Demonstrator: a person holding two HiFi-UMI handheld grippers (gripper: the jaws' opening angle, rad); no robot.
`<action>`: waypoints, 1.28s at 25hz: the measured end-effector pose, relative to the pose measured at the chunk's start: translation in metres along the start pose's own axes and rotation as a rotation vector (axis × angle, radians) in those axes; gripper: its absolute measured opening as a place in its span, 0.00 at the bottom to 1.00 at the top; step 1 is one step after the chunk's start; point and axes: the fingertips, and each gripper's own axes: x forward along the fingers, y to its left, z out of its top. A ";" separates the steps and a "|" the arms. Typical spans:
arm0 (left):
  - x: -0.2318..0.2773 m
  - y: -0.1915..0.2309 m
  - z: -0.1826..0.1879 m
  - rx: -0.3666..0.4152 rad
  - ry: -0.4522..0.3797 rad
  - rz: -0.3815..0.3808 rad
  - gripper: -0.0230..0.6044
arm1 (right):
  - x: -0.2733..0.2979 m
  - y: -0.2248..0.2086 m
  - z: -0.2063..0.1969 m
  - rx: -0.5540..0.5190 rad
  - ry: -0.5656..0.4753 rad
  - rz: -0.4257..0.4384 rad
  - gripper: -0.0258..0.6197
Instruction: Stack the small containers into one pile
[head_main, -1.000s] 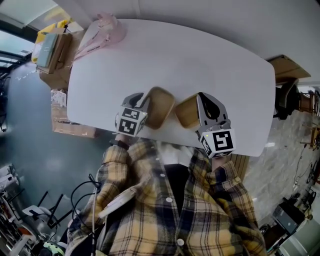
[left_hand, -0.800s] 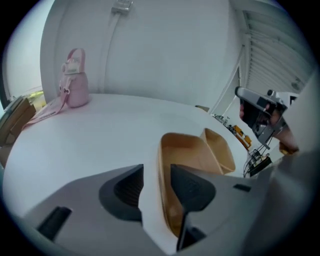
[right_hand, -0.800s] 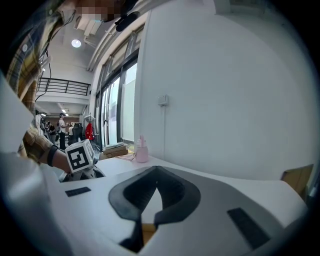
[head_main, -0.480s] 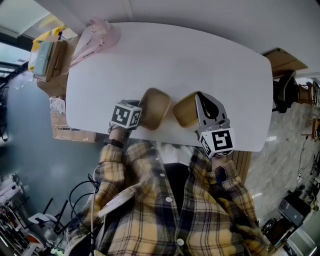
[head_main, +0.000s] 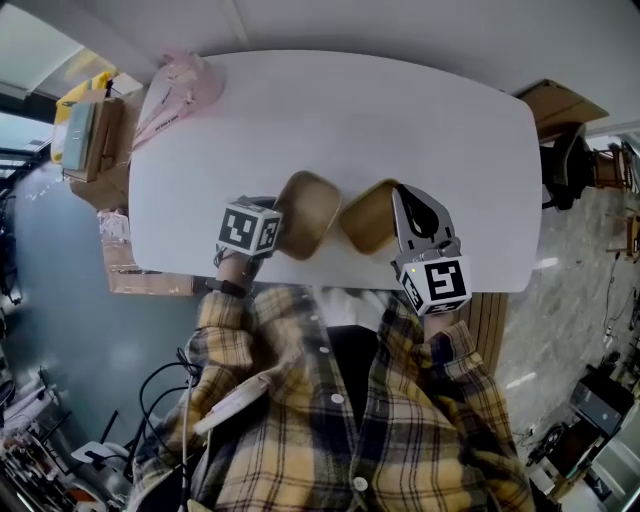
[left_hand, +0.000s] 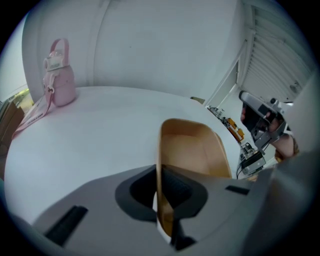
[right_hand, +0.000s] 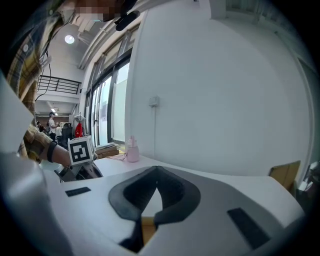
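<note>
Left container (head_main: 306, 212) tilted on edge, mouth toward the right container (head_main: 368, 216)

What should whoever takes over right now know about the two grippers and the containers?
Left gripper: jaws closing on the wall of the left container.
Right gripper: shut on the rim of the right container.
Both containers are side by side at the near edge of the table.
Done: both gripped.
Left: nothing stacked yet; set one inside the other.
</note>
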 end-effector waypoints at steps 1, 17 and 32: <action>-0.003 -0.002 0.006 0.007 -0.006 -0.002 0.07 | -0.001 -0.002 0.000 0.002 0.000 -0.010 0.06; 0.027 -0.108 0.077 0.259 0.077 -0.094 0.07 | -0.066 -0.050 -0.021 0.066 0.017 -0.239 0.06; 0.080 -0.140 0.064 0.379 0.158 -0.070 0.07 | -0.112 -0.081 -0.047 0.094 0.067 -0.324 0.06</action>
